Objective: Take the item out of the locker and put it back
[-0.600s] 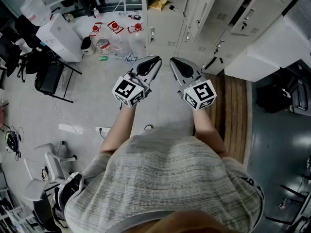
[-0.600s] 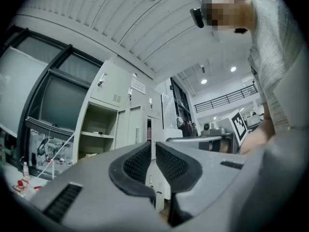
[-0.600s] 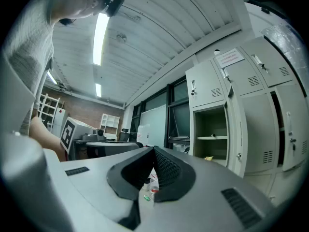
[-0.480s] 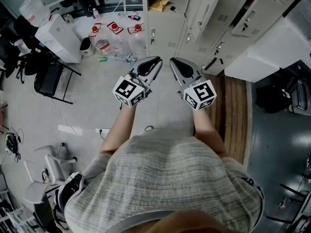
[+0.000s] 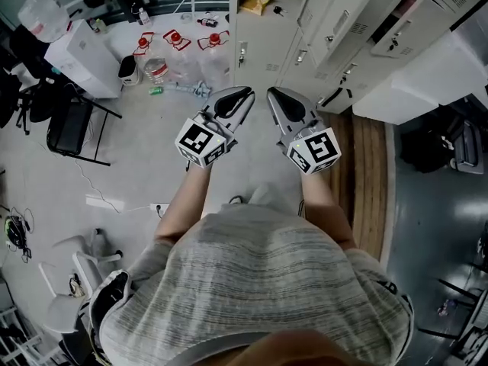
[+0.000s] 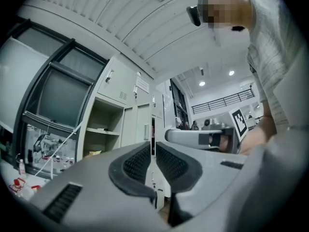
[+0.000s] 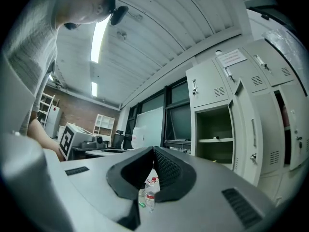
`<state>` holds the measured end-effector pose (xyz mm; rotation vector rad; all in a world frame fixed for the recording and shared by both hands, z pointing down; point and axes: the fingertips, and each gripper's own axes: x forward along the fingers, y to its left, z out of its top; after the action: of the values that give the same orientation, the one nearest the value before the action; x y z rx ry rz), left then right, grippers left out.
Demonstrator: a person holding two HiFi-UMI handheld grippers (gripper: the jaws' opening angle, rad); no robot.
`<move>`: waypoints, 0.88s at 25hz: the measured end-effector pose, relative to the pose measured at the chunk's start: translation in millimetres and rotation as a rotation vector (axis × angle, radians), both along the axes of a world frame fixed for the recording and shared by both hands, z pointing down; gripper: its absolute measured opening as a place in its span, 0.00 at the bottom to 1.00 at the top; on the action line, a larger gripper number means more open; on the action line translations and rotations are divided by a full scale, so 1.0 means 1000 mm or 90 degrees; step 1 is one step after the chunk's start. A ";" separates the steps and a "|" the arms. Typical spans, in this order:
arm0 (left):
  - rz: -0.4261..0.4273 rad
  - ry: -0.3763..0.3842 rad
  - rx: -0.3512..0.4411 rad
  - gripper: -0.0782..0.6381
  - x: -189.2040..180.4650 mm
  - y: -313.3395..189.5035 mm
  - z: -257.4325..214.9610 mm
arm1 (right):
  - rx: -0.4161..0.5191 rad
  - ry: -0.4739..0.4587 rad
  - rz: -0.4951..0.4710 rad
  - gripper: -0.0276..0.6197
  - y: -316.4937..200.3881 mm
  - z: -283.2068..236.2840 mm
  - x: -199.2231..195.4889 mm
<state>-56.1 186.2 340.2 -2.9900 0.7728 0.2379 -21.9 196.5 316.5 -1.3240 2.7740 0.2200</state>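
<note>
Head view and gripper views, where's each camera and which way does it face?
Head view: on the person's head, facing steeply down; torso, forearms, left gripper, right gripper show.
Left gripper view: on the left gripper, facing the open grey metal locker; torso at right.
Right gripper view: on the right gripper, facing likewise; torso at left.
Shared: that locker.

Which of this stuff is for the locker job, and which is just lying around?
For the job:
- the open beige metal locker
- the yellow crinkly packet on its shelf
- the left hand-held gripper and right hand-held gripper, both empty

Just lying about:
- the clear plastic bottles with red caps
- the black folding chair
- the white power strip on the floor
</note>
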 end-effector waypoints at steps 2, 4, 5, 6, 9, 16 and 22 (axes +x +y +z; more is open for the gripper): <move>-0.003 0.004 -0.004 0.15 -0.004 -0.008 0.003 | -0.001 -0.014 0.004 0.08 -0.007 0.000 -0.001; -0.004 0.008 -0.009 0.15 -0.004 -0.020 0.006 | -0.004 -0.026 0.011 0.08 -0.019 0.003 0.002; -0.005 0.008 -0.012 0.15 -0.004 -0.027 0.008 | -0.007 -0.029 0.014 0.09 -0.027 0.005 0.003; -0.007 0.007 -0.016 0.15 -0.003 -0.035 0.011 | -0.009 -0.029 0.015 0.09 -0.035 0.007 0.004; -0.015 0.002 -0.026 0.15 0.001 -0.062 0.018 | -0.016 -0.028 0.013 0.09 -0.063 0.014 0.007; -0.042 -0.031 -0.047 0.16 0.019 -0.151 0.037 | -0.032 -0.037 0.002 0.09 -0.153 0.031 0.024; -0.056 -0.040 -0.059 0.17 0.045 -0.212 0.043 | -0.043 -0.022 -0.012 0.09 -0.212 0.039 0.040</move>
<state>-11.5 -26.2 383.0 -3.0231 0.9316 0.1068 18.2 -15.9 355.1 -1.3034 2.7869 0.1028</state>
